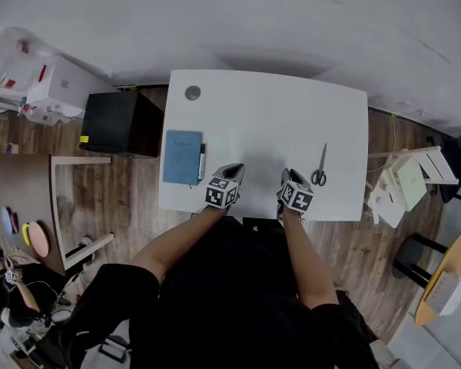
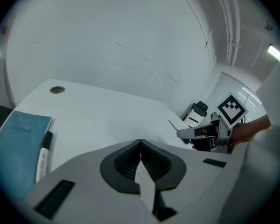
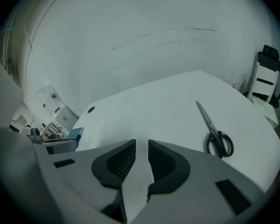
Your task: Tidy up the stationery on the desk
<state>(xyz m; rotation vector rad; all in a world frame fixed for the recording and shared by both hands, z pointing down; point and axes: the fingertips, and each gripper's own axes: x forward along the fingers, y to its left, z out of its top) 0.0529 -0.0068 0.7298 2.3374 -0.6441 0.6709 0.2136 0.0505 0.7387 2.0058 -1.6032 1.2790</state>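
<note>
Right gripper [image 3: 141,146] fingers stood narrowly apart, empty (left gripper [image 2: 140,143] was pinched closed); black-handled steel scissors [image 3: 210,124] to their right could skid if clipped.

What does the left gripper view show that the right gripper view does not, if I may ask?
Only the left gripper view: the marker pen lying along the blue notebook, and the right gripper. Only the right gripper view: the scissors in full, blades closed, and the left gripper. Both: the white desk and its round grommet.
</note>
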